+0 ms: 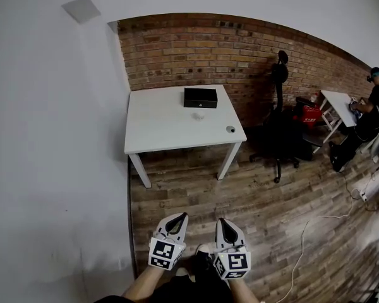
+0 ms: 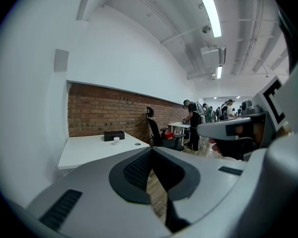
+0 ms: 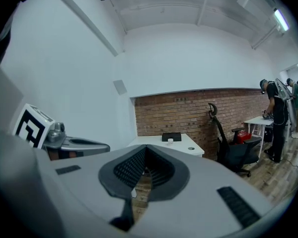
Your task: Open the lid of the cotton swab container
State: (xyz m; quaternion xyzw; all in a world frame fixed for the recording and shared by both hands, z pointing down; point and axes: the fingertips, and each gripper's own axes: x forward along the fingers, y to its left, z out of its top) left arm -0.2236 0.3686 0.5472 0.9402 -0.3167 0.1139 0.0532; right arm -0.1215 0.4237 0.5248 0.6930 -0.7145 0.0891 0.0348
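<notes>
A small white container (image 1: pixel 201 115) stands on the white table (image 1: pixel 158 134) in the head view, just in front of a black box (image 1: pixel 200 97). A small round grey thing (image 1: pixel 230 129) lies near the table's right front corner. Both grippers are held low and close to the body, far from the table across a stretch of wooden floor. My left gripper (image 1: pixel 179 218) and my right gripper (image 1: pixel 222 222) are side by side, each shut with nothing in it. The left gripper view shows its jaws (image 2: pixel 151 151) closed, with the container (image 2: pixel 116 140) tiny in the distance. In the right gripper view the gripper (image 3: pixel 145 150) is likewise closed.
A white wall (image 1: pixel 57 156) runs along the left, a brick wall (image 1: pixel 196 49) behind the table. A black office chair (image 1: pixel 279 125) stands right of the table. A person (image 1: pixel 366 115) sits at another white table far right. A white cable (image 1: pixel 303 245) lies on the floor.
</notes>
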